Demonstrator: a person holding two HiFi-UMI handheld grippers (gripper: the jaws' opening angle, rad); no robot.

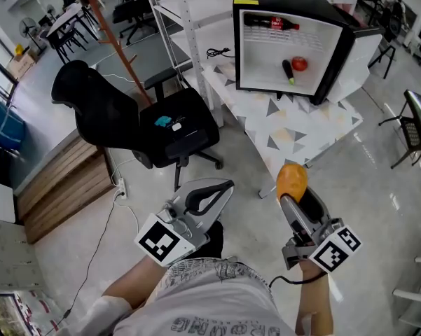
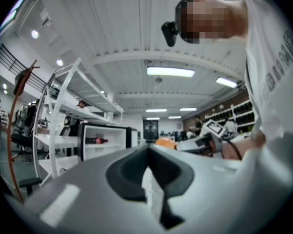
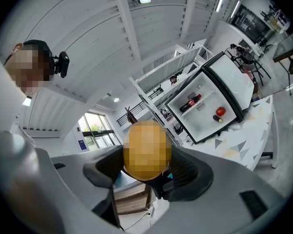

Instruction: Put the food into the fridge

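The right gripper (image 1: 294, 196) clasps an orange fruit (image 1: 292, 180) in its jaws, well short of the open mini fridge (image 1: 340, 44) on the counter (image 1: 294, 128). The left gripper (image 1: 225, 187) has its jaws pressed together, empty. The fruit is best carried level and set beside the tomato (image 1: 299, 64).

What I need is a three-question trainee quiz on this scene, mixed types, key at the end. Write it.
1. Multiple choice: the right gripper is shut on A) a banana, B) an orange fruit, C) a cup.
2. True or false: the jaws of the left gripper are together with nothing between them.
3. Fill in: inside the open fridge, the bottle lies on the ___ shelf.
Key: 1 B; 2 true; 3 upper.
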